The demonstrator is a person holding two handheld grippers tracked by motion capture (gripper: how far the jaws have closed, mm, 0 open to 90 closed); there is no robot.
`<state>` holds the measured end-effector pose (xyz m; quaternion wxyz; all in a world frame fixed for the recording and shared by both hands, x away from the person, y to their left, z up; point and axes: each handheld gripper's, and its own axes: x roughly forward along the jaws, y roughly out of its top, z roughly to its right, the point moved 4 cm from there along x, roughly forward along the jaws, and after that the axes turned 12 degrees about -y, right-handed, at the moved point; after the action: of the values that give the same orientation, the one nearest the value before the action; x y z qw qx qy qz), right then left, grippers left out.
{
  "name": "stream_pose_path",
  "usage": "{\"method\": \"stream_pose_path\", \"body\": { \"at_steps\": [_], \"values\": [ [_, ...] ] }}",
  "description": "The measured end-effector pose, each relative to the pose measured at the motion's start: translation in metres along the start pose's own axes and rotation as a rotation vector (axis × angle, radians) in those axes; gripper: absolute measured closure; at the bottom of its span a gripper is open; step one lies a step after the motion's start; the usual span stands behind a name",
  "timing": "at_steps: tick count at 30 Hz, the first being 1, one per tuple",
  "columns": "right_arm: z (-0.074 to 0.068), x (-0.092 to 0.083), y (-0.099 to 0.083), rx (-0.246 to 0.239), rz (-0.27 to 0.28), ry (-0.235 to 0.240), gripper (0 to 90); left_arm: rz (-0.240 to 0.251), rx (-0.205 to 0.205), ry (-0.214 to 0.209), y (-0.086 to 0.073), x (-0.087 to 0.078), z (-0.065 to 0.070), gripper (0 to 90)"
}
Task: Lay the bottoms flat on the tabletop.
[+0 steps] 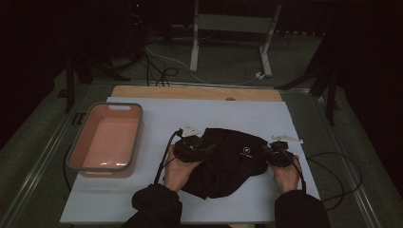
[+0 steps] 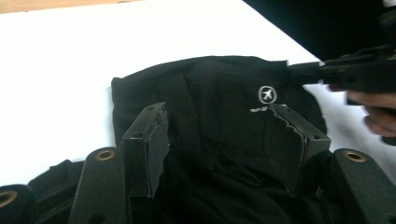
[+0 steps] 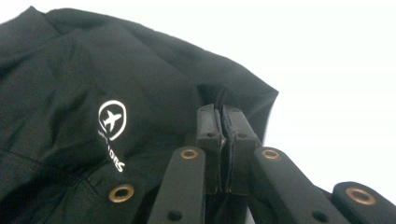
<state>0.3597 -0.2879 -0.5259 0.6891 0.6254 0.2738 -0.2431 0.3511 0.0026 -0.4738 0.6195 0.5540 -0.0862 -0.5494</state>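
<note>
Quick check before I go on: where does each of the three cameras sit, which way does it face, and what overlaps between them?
High view: above the person's side, looking forward and down at the table, pink basin, black garment, both hands.
Left gripper view: rides the left gripper, jaws apart over the garment; the other hand farther off.
Right gripper view: rides the right gripper, jaws pinched on a garment fold.
Shared: the garment's white plane logo.

Garment [image 1: 228, 161] on table [image 1: 199, 114] between both grippers, tub [image 1: 105, 137] left of it
</note>
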Motion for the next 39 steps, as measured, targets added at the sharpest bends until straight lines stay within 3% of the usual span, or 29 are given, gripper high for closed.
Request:
{"method": "stream_pose_path", "body": {
  "at_steps": [6,13,26,30,39],
  "values": [
    [0.018,-0.008,0.002,0.047,0.021,-0.02,87.0,0.003,-0.007,0.039,0.005,0.005,-0.012,41.9],
    [0.032,-0.013,0.003,0.039,0.032,-0.071,86.9,-0.011,-0.012,0.072,0.008,0.014,-0.022,42.6],
    [0.044,-0.016,0.003,0.051,0.036,-0.103,86.9,-0.077,0.006,0.096,0.007,0.04,-0.02,42.7],
    [0.05,-0.016,0.003,0.041,0.031,-0.115,86.9,-0.113,0.034,0.116,0.002,0.046,-0.017,42.6],
    [0.065,-0.018,0.001,0.042,0.033,-0.169,86.6,-0.115,0.028,0.119,-0.003,0.042,-0.019,42.5]
  ]
}}
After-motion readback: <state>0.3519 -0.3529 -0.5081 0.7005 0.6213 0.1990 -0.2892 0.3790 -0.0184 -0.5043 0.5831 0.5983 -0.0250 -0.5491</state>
